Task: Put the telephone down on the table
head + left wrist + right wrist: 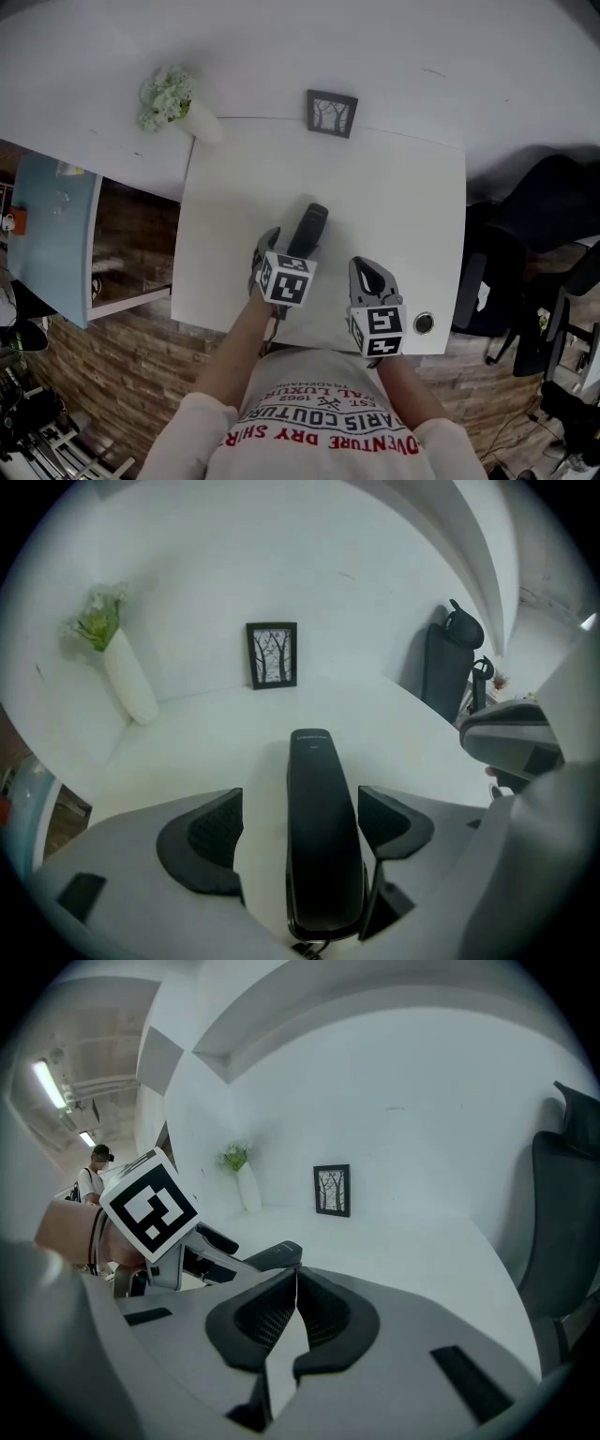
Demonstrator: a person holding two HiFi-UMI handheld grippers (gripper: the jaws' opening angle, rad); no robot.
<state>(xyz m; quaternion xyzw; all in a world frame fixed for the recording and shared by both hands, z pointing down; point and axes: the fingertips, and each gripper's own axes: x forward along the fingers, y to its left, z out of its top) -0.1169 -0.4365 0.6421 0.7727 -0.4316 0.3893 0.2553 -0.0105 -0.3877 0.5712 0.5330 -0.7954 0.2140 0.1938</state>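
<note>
A black telephone (307, 230) is seen lying flat on the white worktop (394, 187), well in front of the small picture frame (332, 112) that stands at the worktop's far edge against the wall. The handset's far end is pointed roughly toward that frame.

The left gripper (298, 246) is placed around the near end of the telephone. In the left gripper view its fingers (202, 841) are spread wide, with the telephone (323, 836) lying lengthwise between them and not clamped. A strip of bare worktop (216, 733) is visible between the handset and one finger, while the other finger stands just beside it (no pressing can be made out). The picture frame (272, 654) is seen straight beyond the handset's tip.

The right gripper (370, 277) is held nearer the person than the frame and to the right of the left gripper. In the right gripper view (295, 1283) its fingers are closed against each other with nothing between them. The telephone (272, 1257) and the marker cube of the left gripper are seen just past them, with the picture frame (332, 1190) farther back.

A white vase of pale flowers (173, 101) is set to the left of the frame, and a dark chair (544, 216) is placed off the worktop, to the right of the frame.
</note>
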